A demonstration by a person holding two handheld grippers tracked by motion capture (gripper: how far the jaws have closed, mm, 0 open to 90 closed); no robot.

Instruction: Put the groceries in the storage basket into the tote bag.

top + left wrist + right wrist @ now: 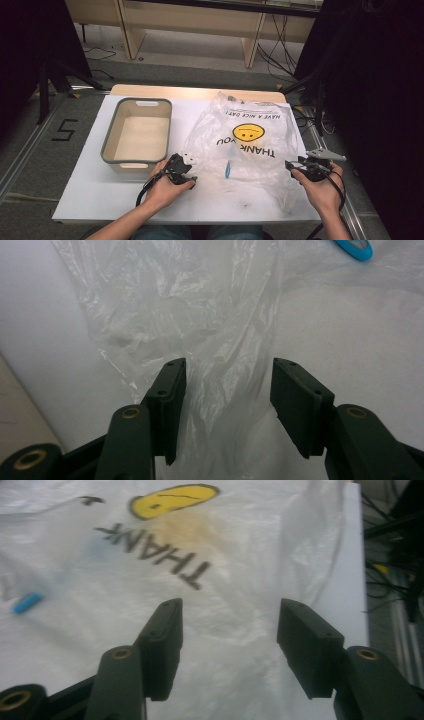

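Observation:
A clear plastic bag (pixel 245 145) printed with a yellow smiley and "THANK YOU" lies flat on the white table, with a small blue object (pixel 227 170) inside it. My left gripper (pixel 189 167) sits at the bag's left edge, open, with a crumpled strip of the bag (pixel 220 355) running between its jaws. My right gripper (pixel 292 165) hovers at the bag's right edge, open, above the printed film (pixel 200 575). The blue object (pixel 354 247) appears at the top of the left gripper view and at the left of the right gripper view (pixel 27 602).
A beige bin (pixel 137 132) with a grey rim stands on the table's left side, close to my left hand. The white table top (pixel 90 195) ends just in front of the forearms. Cables and dark stands lie on the floor on the right.

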